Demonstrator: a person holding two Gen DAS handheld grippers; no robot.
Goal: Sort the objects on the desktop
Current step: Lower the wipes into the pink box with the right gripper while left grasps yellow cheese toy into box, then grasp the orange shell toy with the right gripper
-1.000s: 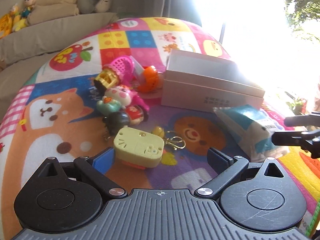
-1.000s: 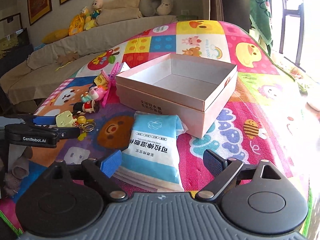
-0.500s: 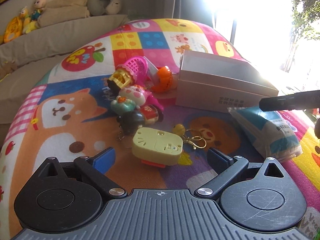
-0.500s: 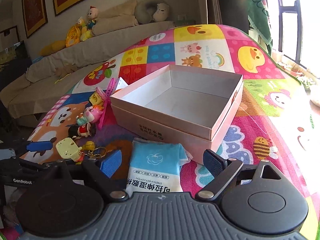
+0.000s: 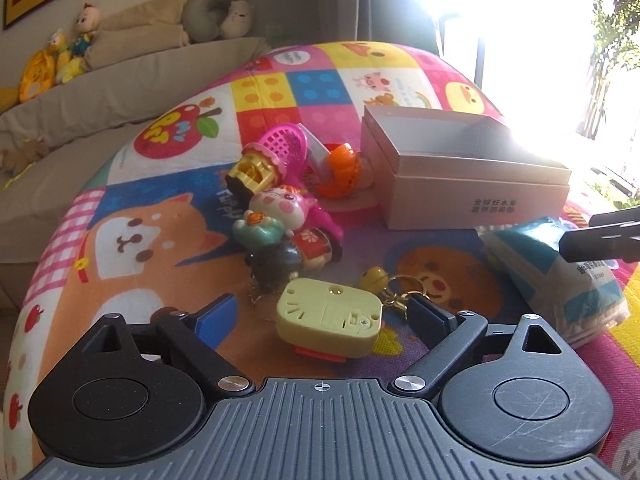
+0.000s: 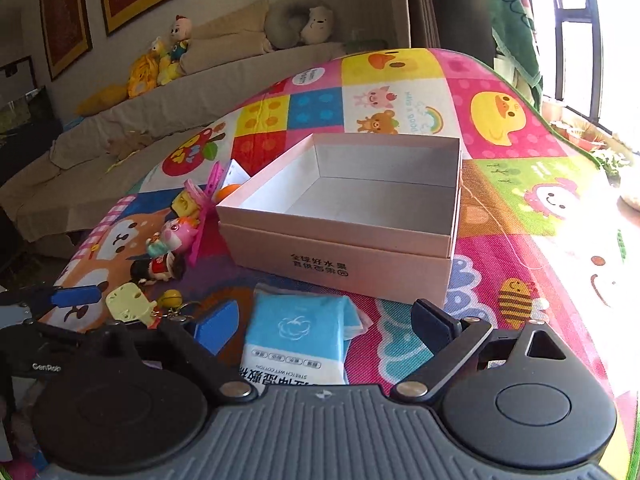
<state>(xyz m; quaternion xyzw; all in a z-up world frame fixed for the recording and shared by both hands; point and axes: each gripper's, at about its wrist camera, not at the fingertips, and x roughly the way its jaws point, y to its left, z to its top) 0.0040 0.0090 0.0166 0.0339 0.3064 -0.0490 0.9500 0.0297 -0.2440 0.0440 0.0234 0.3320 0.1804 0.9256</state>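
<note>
A bright patchwork play mat [image 6: 520,152] covers the counter. Near its middle sits an open pink box [image 6: 344,216], with nothing visible inside. Just in front of the box lies a blue and white wipes packet [image 6: 296,336], between the parted fingers of the right hand-held gripper [image 6: 324,324], which hovers without touching it. To the left, toys lie clustered: a pink basket [image 5: 280,148], an orange toy [image 5: 340,172], a pig figure [image 5: 280,208] and a dark-haired doll [image 5: 288,260]. Nearest, a pale yellow toy [image 5: 332,320] with a key ring [image 5: 400,292] lies between the spread fingers of the left hand-held gripper [image 5: 320,320].
</note>
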